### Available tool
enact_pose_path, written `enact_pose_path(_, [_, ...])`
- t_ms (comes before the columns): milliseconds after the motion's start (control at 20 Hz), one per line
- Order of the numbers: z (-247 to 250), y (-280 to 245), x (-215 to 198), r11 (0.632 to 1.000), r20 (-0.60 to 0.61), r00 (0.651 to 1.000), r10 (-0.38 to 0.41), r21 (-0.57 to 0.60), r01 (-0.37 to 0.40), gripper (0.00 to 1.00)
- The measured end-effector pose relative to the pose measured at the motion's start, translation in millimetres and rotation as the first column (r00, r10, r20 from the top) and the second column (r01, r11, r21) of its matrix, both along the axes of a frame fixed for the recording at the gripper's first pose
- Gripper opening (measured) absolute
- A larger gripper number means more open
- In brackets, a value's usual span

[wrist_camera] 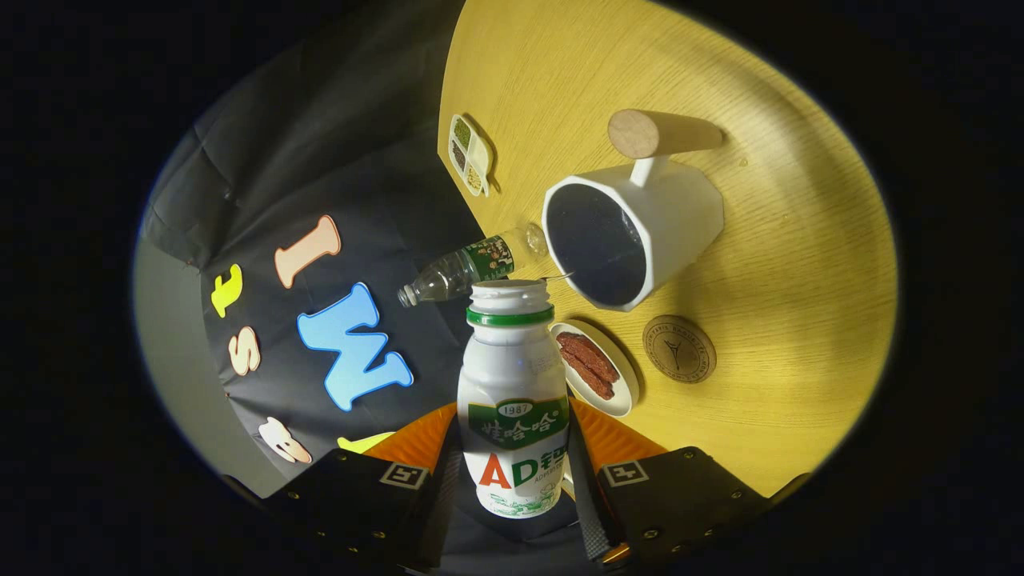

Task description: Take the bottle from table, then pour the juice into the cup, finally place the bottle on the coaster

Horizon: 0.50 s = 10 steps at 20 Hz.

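gripper view, tilted for pouring: at left a clear plastic water bottle (464, 270) lay beyond the fingers. between them, the gripper (512, 480) had its jaws clamped on a white bottle with a green collar (513, 400), mouth open and aimed toward the white faceted cup (632, 232). its label read "1987" and "ad". further right lay a snack dish (596, 368) and a round brown coaster (679, 349) on the yellow wooden table (784, 264).

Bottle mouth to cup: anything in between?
Nothing solid in the gripper view. The bottle, gripped by the tool, sends a thin stream to the cup.
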<state>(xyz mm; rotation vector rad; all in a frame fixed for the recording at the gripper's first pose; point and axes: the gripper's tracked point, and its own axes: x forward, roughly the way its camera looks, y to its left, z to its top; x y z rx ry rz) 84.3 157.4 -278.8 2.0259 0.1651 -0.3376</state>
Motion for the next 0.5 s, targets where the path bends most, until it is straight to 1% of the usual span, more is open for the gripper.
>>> enact_pose_path(500, [2.3,9.7,-2.5,1.000,-0.001,1.000,0.025,0.000,-0.025,0.64])
